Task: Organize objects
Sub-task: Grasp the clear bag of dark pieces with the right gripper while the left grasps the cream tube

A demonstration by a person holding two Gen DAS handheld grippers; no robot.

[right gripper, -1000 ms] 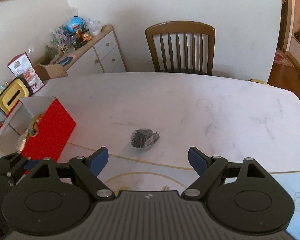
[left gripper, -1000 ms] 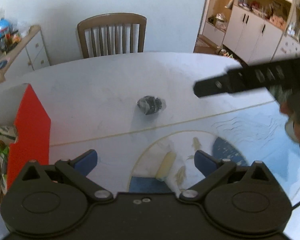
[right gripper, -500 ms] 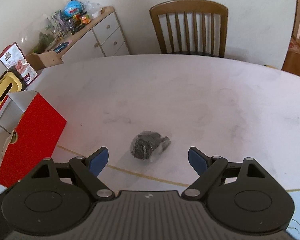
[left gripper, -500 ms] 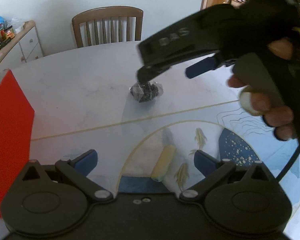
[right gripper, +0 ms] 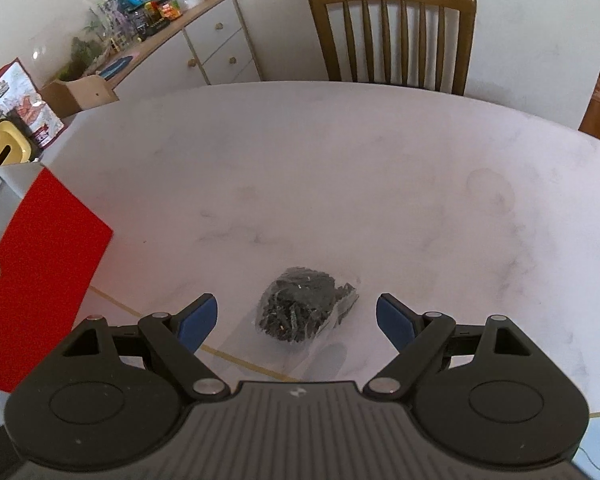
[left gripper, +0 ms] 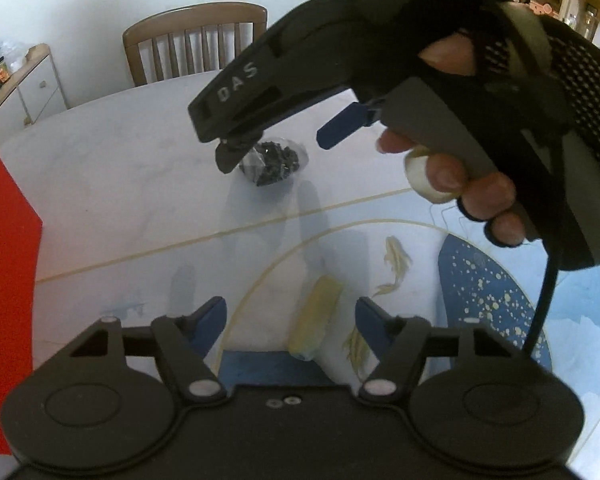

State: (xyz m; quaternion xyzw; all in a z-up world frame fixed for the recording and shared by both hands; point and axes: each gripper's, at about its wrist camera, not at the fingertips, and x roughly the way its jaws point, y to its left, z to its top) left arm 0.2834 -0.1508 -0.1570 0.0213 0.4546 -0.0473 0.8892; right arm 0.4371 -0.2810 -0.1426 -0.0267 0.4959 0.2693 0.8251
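Observation:
A small clear bag of dark bits [right gripper: 305, 305] lies on the white marble table [right gripper: 340, 184]. My right gripper [right gripper: 296, 320] is open, its blue pads on either side of the bag and just above it. In the left wrist view the same bag [left gripper: 274, 158] lies partly behind the right gripper [left gripper: 280, 148], which reaches in from the upper right. My left gripper [left gripper: 291, 320] is open and empty, low over the table's printed mat, nearer than the bag. A red box [right gripper: 36, 272] stands at the left.
A yellowish roll [left gripper: 316, 320] lies on the mat between my left fingers. A wooden chair [right gripper: 392, 36] stands at the table's far side. A cluttered sideboard [right gripper: 160, 44] runs along the left wall. The person's hand [left gripper: 460, 176] holds the right gripper.
My right gripper has moved forward and down over the bag, which now lies between its open fingers. My left gripper has shifted a little to the right.

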